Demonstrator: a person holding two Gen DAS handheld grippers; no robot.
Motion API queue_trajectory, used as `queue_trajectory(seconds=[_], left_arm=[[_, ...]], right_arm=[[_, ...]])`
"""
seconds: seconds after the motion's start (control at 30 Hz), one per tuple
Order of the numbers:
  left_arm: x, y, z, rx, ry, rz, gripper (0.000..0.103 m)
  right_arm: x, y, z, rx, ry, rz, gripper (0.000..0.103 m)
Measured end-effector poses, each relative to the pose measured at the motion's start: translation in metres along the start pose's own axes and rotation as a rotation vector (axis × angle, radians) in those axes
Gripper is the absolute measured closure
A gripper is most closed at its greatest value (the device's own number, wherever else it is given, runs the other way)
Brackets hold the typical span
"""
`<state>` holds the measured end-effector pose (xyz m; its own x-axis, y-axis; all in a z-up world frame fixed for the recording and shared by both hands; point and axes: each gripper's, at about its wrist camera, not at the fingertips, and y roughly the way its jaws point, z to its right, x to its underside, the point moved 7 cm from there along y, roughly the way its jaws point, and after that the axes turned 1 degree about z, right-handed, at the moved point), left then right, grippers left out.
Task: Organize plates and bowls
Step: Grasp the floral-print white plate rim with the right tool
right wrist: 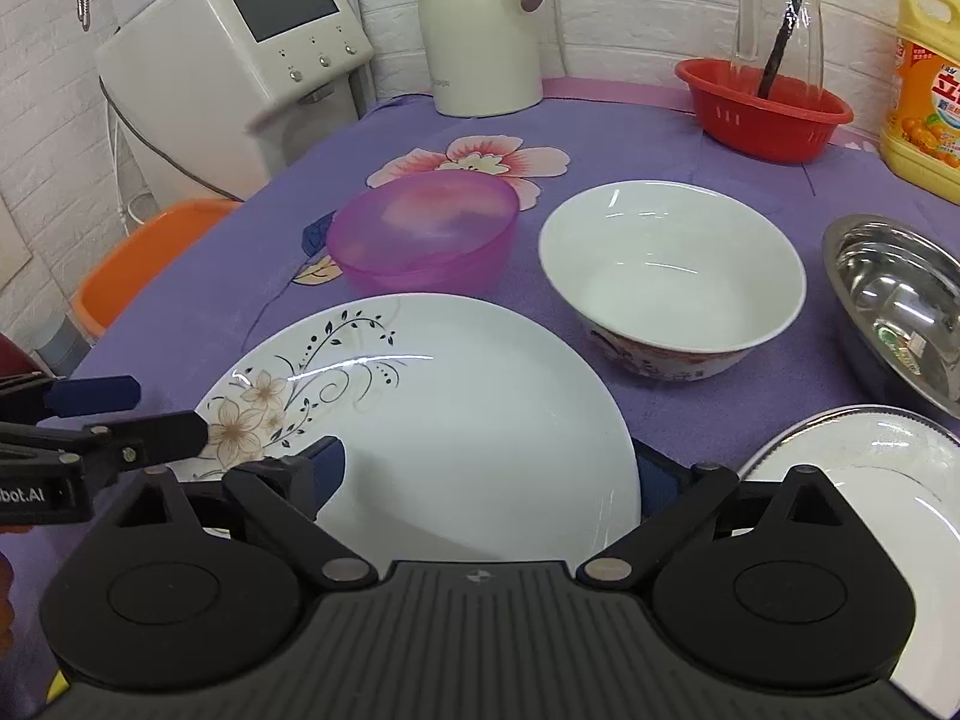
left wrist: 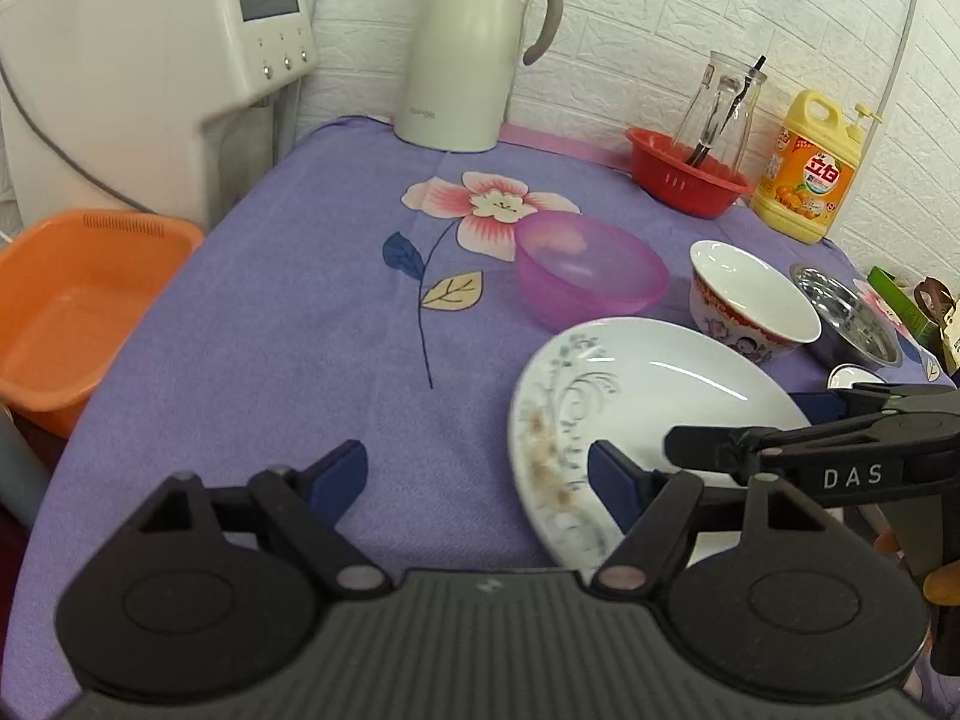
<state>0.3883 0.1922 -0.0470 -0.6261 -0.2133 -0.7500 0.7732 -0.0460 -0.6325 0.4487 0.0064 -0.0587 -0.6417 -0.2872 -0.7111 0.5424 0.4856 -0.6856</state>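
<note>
A white plate with a flower print [right wrist: 456, 414] lies on the purple tablecloth and also shows in the left wrist view [left wrist: 648, 414]. My right gripper [right wrist: 489, 474] is open with the plate between its jaws, one finger over the plate and one at its right rim. My left gripper [left wrist: 477, 474] is open at the plate's left edge; its right finger [left wrist: 618, 480] is over the rim. Behind stand a purple plastic bowl [right wrist: 423, 231], a white ceramic bowl [right wrist: 672, 270] and a steel bowl [right wrist: 900, 306]. A second white plate [right wrist: 864, 480] lies at the right.
A white thermos jug [left wrist: 474, 48], a red basket [right wrist: 762, 108] holding a glass jar [right wrist: 780, 12], and a yellow detergent bottle [right wrist: 927, 90] stand at the back. A white appliance [right wrist: 240, 54] and an orange basin [left wrist: 78, 306] are to the left of the table.
</note>
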Motion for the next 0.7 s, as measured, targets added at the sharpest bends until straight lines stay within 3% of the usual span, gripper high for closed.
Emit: queue_trajectory(seconds=[0.27, 0.33, 0.7], left_arm=[[0.007, 0.017, 0.006, 0.0, -0.01, -0.039, 0.03], [0.008, 0.02, 0.009, -0.03, 0.017, -0.031, 0.029], [0.011, 0.023, 0.019, -0.035, 0.071, -0.014, 0.031]], right_arm=[[0.01, -0.007, -0.008, 0.0, -0.059, -0.003, 0.0], [0.014, -0.003, -0.008, -0.003, -0.064, -0.012, 0.0], [0.026, -0.012, -0.014, -0.005, -0.121, 0.016, 0.0]])
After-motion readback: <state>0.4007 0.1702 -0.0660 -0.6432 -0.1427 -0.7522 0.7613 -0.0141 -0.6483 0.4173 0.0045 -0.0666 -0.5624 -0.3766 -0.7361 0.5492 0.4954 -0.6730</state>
